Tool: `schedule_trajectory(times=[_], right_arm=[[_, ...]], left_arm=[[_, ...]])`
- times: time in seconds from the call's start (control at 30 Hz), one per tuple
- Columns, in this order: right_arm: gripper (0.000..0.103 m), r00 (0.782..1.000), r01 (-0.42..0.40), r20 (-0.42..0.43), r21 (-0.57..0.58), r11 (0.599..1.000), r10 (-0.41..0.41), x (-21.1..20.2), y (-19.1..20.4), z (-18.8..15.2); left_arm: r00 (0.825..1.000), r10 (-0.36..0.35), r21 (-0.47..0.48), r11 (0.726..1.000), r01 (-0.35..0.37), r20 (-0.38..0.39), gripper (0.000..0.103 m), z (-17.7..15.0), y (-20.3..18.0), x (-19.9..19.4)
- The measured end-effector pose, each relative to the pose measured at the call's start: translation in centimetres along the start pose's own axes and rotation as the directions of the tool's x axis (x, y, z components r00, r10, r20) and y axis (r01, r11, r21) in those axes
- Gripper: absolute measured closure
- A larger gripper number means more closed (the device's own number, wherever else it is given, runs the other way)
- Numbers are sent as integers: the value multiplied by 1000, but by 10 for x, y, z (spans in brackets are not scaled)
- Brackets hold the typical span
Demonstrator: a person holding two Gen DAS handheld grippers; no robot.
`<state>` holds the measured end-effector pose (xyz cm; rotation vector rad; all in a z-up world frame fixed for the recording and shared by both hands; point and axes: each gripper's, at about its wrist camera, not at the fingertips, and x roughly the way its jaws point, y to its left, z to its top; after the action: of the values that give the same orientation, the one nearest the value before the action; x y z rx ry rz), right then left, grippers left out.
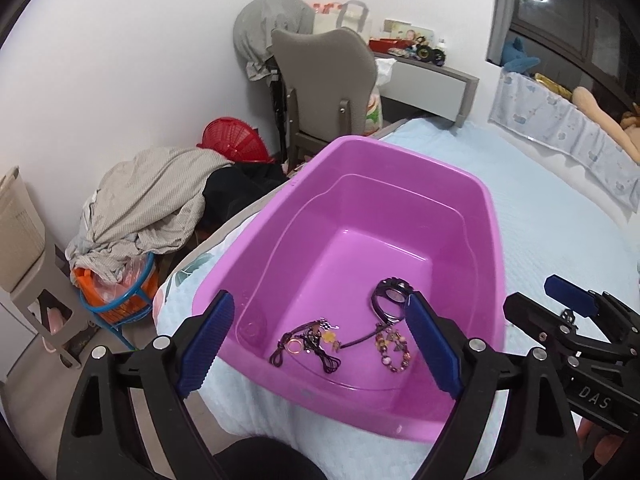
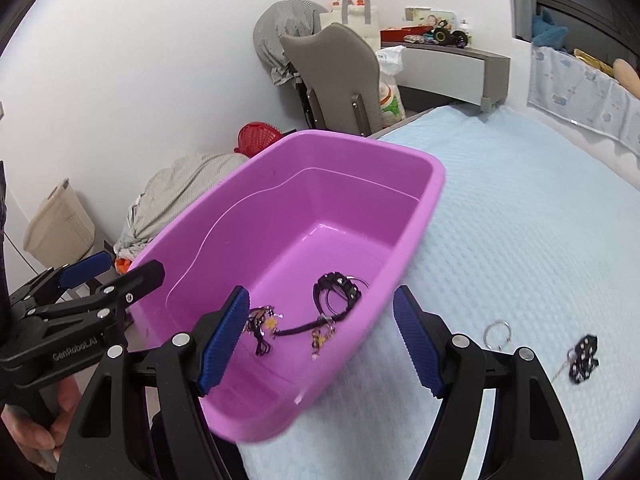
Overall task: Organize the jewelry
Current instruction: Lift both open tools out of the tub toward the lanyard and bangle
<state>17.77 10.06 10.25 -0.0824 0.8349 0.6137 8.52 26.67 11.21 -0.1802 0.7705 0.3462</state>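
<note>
On pale-blue bedspread (image 2: 520, 220): purple tub (image 1: 400, 160) holding jewelry (image 1: 348, 336); both jaws wide apart, empty; chair (image 1: 328, 80) behind.

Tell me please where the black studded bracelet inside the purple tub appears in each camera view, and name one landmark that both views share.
Left wrist view: the black studded bracelet lies right of centre on the tub floor, beside the inner blue pad of the left gripper.
Right wrist view: the bracelet lies near the centre, between the open jaws of the right gripper.
Shared landmark: the purple tub.
</note>
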Motion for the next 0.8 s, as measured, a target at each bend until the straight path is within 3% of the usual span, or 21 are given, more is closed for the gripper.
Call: schedule_trajectory(times=[0.5,0.8], right_arm=[[30,995,96,34,64,993,-98,-73,-50,-87],[30,987,161,-30,207,965,-159,-97,-106,-167]], left_arm=[[994,-99,131,987,91,49,10,-34,-69,-49],[982,-187,208,961,180,13,8,-68,-125,-54]])
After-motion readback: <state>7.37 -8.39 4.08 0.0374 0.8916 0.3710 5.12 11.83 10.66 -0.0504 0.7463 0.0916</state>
